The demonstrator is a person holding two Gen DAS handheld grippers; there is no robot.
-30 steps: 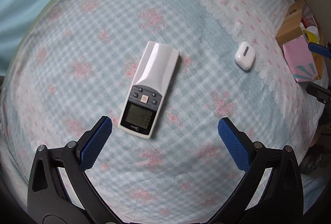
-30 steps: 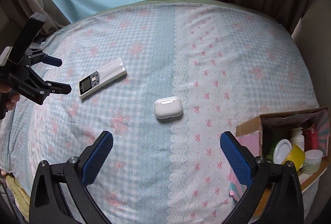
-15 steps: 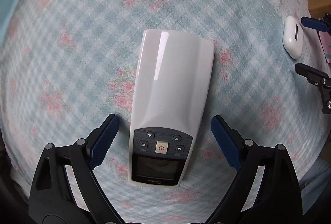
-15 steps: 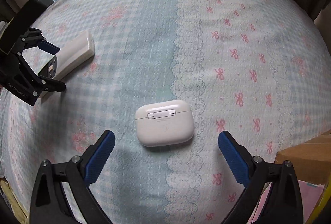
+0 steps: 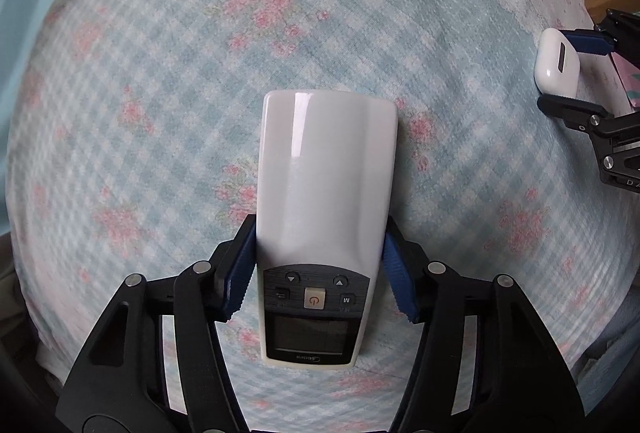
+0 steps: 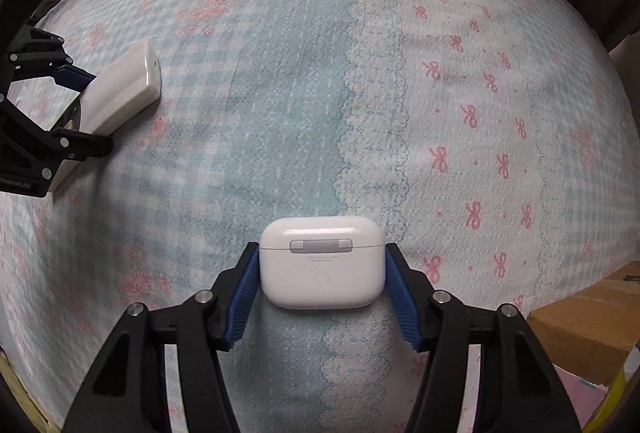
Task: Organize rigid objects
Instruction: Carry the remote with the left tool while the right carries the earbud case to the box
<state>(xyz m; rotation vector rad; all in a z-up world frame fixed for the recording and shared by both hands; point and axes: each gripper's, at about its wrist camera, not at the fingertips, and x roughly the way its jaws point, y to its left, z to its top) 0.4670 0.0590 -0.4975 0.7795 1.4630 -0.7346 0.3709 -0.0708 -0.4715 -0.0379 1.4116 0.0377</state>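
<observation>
A bed (image 6: pixel 304 81) with a blue checked cover carries both things. At its right edge stands a cardboard box (image 6: pixel 592 325). The white remote control (image 5: pixel 326 201) lies flat on the cover, screen end toward the camera; the left tool (image 5: pixel 320 273) has just been closing and now pinches its two long sides with the blue pads. The small white earbud case (image 6: pixel 322 263) lies near the lace strip; the right tool (image 6: pixel 322 285) has just been closing too, and its pads press both ends of the case.
</observation>
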